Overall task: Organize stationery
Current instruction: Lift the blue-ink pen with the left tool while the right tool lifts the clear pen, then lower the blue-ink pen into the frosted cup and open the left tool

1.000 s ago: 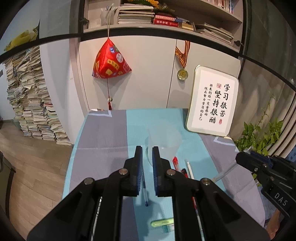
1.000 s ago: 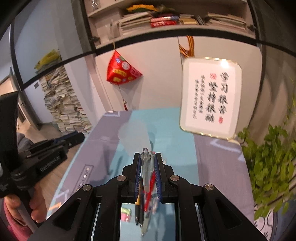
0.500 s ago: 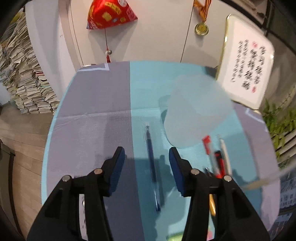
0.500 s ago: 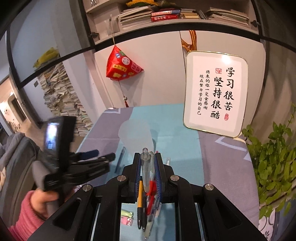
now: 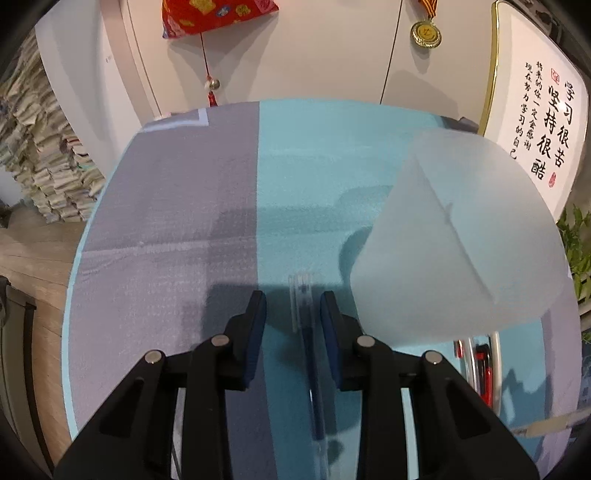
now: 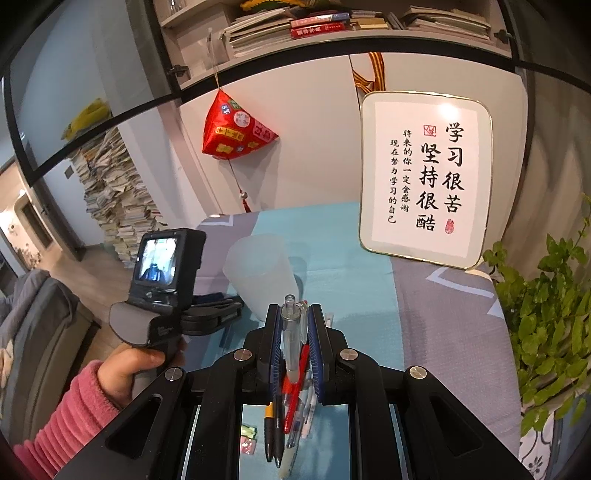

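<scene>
In the left wrist view, the left gripper (image 5: 291,314) points steeply down at the cloth-covered table (image 5: 166,229), its blue-padded jaws apart and closing, with the blue pen (image 5: 308,332) lying flat on the teal stripe between them; neither pad touches it, and the pen sits nearer the right-hand pad. At two o'clock from the jaws stands the frosted plastic cup (image 5: 461,240), upright and looming large. Below the cup, at about four o'clock from the fingertips, a few red and clear pens (image 5: 480,365) lie side by side on the cloth. A framed calligraphy sign (image 5: 539,122) leans at the table's far right, and a red hanging ornament (image 5: 218,14) sits at twelve o'clock on the wall. In the right wrist view, the right gripper (image 6: 293,332) is clamped together on a bundle of pens (image 6: 291,354): a clear one stands up between the pads, with red, black and orange-banded ones hanging below. The same cup (image 6: 258,273) stands at eleven o'clock just beyond the fingertips. At nine o'clock a hand (image 6: 133,369) in a pink sleeve grips the other gripper's handle, its small screen facing the camera. A green plant (image 6: 546,317) fills the three o'clock edge.
</scene>
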`<state>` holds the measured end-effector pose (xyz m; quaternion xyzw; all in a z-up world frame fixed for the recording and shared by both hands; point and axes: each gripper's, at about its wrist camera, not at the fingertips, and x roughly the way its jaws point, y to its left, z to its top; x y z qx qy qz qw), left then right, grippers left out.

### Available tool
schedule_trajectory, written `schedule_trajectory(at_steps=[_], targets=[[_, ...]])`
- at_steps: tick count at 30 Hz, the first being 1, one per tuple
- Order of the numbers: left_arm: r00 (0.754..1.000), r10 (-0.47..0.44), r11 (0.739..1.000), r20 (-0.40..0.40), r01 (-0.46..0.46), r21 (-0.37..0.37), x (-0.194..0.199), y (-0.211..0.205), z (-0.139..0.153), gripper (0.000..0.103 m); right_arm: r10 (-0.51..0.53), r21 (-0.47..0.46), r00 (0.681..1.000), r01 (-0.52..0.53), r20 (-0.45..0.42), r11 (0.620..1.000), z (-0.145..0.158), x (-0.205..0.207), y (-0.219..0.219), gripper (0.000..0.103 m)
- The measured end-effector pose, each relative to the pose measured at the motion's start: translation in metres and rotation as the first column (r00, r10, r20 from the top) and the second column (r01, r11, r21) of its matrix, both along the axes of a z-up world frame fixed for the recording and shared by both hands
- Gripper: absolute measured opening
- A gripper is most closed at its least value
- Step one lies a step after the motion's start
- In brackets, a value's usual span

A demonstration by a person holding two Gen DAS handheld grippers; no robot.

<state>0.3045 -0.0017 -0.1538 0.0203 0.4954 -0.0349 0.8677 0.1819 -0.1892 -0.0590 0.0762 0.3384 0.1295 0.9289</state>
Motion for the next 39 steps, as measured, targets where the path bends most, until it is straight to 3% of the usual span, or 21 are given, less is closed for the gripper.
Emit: schedule_trajectory(at_steps=[3, 4, 9, 12, 17, 22, 27, 31, 34, 39], targets=[[1.0, -0.009, 1.0, 0.005, 0.009, -0.017, 0.0, -0.001, 0.0, 0.01, 0.002, 0.002, 1.0, -0.002, -0.004, 1.0, -0.001, 0.0, 0.001, 0.015], [1.0, -0.009, 1.0, 0.003, 0.009, -0.012, -0.002, -0.001, 0.0, 0.01, 0.001, 0.001, 1.0, -0.001, -0.004, 1.0, 0.0, 0.0, 0.001, 0.015], [0.999, -0.013, 0.999, 0.048, 0.015, -0.036, -0.019, 0.005, 0.019, 0.01, -0.003, -0.004, 1.0, 0.003, 0.003, 1.0, 0.002, -0.001, 0.001, 0.015], [0.993, -0.017, 0.998, 0.12, 0.024, -0.059, -0.037, 0.012, 0.048, 0.01, 0.0, -0.006, 1.0, 0.0, 0.012, 1.0, 0.006, -0.003, 0.003, 0.015], [0.967, -0.006, 0.996, 0.253, 0.028, -0.084, -0.069, 0.023, 0.101, 0.01, 0.015, -0.011, 0.999, -0.015, 0.041, 1.0, 0.018, -0.009, 0.01, 0.015], [0.943, -0.019, 0.992, 0.332, 0.058, -0.108, -0.09, 0.024, 0.133, 0.01, 0.025, -0.018, 0.998, -0.024, 0.06, 1.0, 0.029, -0.012, 0.02, 0.016], [0.92, -0.046, 0.991, 0.389, 0.092, -0.1, -0.096, 0.016, 0.159, 0.01, 0.03, -0.03, 0.996, -0.027, 0.084, 0.999, 0.047, -0.005, 0.029, 0.016], [0.893, -0.06, 0.982, 0.446, 0.134, -0.136, -0.091, 0.011, 0.177, 0.01, 0.028, -0.043, 0.992, -0.023, 0.121, 0.999, 0.063, 0.005, 0.035, 0.016], [0.878, -0.058, 0.971, 0.476, 0.161, -0.177, -0.084, 0.01, 0.188, 0.01, 0.016, -0.029, 0.99, -0.012, 0.143, 1.0, 0.075, 0.018, 0.035, 0.016], [0.856, -0.054, 0.971, 0.514, 0.166, -0.174, -0.073, 0.004, 0.201, 0.01, 0.006, 0.005, 0.989, -0.007, 0.145, 1.0, 0.087, 0.044, 0.032, 0.016]])
